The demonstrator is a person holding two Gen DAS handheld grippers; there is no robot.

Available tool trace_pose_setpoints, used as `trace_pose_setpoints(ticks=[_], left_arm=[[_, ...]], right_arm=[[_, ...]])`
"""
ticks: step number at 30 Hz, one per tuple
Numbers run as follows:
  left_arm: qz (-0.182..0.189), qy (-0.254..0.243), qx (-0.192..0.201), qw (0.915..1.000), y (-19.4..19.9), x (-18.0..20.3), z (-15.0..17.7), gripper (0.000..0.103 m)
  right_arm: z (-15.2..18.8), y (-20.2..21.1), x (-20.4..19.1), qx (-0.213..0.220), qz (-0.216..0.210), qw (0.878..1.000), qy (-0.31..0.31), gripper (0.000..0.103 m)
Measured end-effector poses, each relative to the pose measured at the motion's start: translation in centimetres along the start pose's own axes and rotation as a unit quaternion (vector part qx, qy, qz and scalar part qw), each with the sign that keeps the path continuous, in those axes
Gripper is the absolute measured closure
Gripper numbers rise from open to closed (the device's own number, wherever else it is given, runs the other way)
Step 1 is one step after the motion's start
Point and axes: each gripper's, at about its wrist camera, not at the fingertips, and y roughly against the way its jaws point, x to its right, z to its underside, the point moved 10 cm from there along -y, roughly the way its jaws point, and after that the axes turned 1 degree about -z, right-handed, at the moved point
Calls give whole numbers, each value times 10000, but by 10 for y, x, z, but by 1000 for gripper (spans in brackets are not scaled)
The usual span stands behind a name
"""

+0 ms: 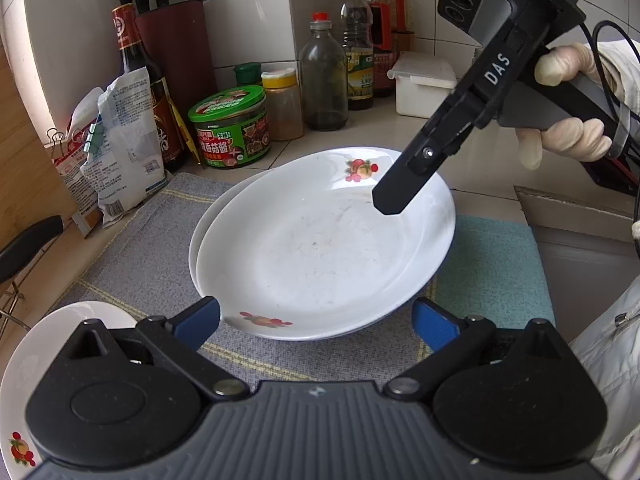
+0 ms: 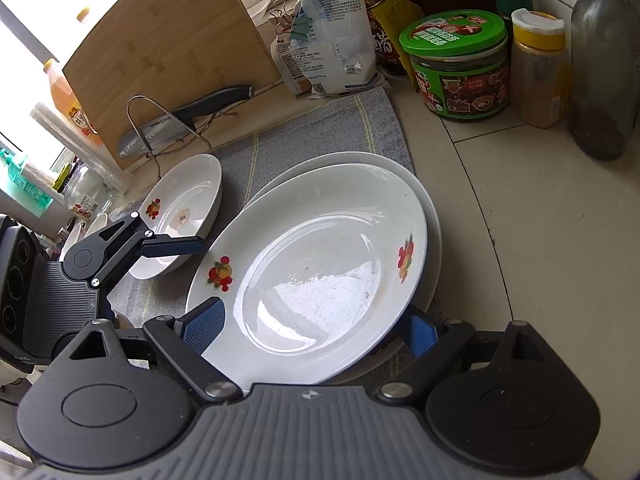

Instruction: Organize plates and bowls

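Observation:
Two white deep plates with fruit prints are stacked on a grey mat [image 1: 132, 264]; the top plate [image 1: 324, 240] [image 2: 320, 264] sits shifted off the lower plate [image 2: 434, 232]. My right gripper [image 2: 313, 331] straddles the top plate's near rim: its left pad lies over the rim, its right pad is half hidden behind it, and the jaws stand wide. In the left wrist view one of its fingers [image 1: 394, 192] hangs over the plate's far right edge. My left gripper [image 1: 319, 320] is open and empty just short of the stack. A third fruit-print plate [image 2: 188, 200] [image 1: 44, 332] lies to the left.
Along the tiled wall stand a green-lidded jar [image 1: 232, 128], a spice jar [image 1: 282, 104], bottles [image 1: 324, 76], a knife block [image 1: 176, 48] and a white box [image 1: 422, 84]. A cutting board [image 2: 168, 40] and a knife [image 2: 180, 120] are at the left. A green cloth [image 1: 492, 264] borders the sink [image 1: 580, 248].

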Motion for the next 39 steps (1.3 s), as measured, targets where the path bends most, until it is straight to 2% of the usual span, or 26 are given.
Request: trace_pose_setpoints(ticks=[12, 18, 33, 39], left_arm=[[-109, 146, 72, 9998, 15, 0, 6, 2], [-276, 217, -15, 9994, 20, 4, 11, 2], [-577, 712, -38, 9958, 48, 10, 26, 1], [-753, 872, -35, 9933, 57, 8, 31, 1]], right_arm=[[7, 4, -4, 19, 105, 9999, -35, 8], [9, 5, -3, 40, 267, 9996, -67, 8], [19, 7, -9, 220, 600, 9980, -7, 8], [15, 16, -21, 487, 660, 9962, 286, 4]])
